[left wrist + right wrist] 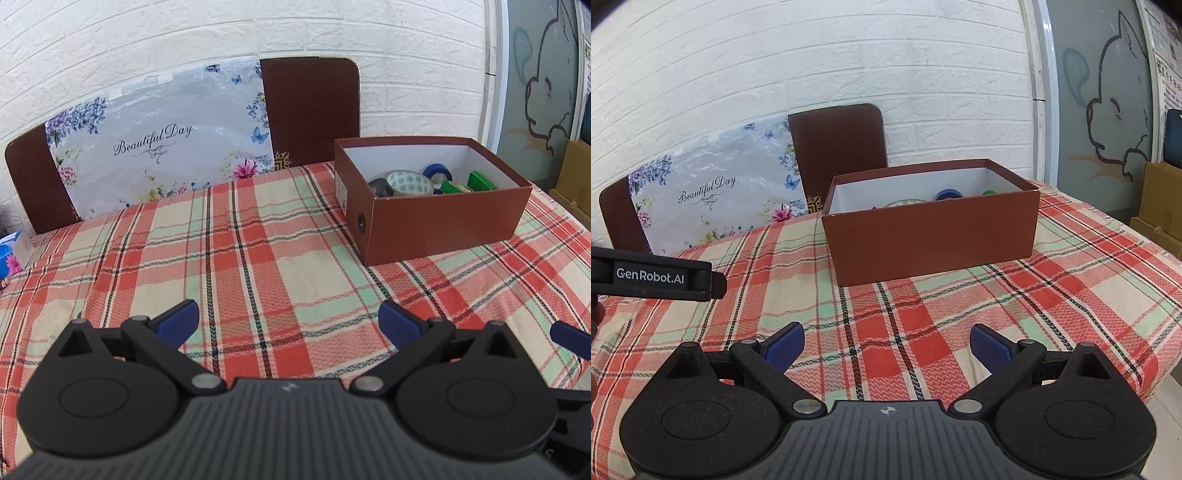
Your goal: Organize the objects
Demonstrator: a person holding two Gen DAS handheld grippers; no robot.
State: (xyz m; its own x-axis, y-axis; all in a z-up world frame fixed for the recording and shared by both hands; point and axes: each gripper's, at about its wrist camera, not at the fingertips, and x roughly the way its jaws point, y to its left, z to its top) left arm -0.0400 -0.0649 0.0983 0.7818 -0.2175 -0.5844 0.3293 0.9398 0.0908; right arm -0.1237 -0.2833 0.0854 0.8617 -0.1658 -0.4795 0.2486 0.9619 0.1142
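Blue pads tip both tools: the left gripper (290, 319) hangs low over the plaid tablecloth (258, 266) with its jaws spread wide and nothing between them, and the right gripper (886, 345) sits just the same, spread and empty, over the same cloth; in the right wrist view the left tool's black side shows at nine o'clock, so the two ride side by side and apart. Outward from the left gripper, the brown cardboard box (443, 225) stands at about one o'clock, open-topped, and inside it lie a patterned tape roll (408, 181), a dark roll (380, 187) touching it, a blue roll (437, 171) behind, and green pieces (480, 181) toward the far corner. From the right gripper the box sits at twelve o'clock, only the tops of its contents peeking over the near wall. No loose item shows on the cloth in either view, so by my reading the gathering looks finished or close to it. A next move would call for checking beyond these views for strays; a blue packet (13, 254) lies at the table's nine o'clock edge, possibly one more candidate
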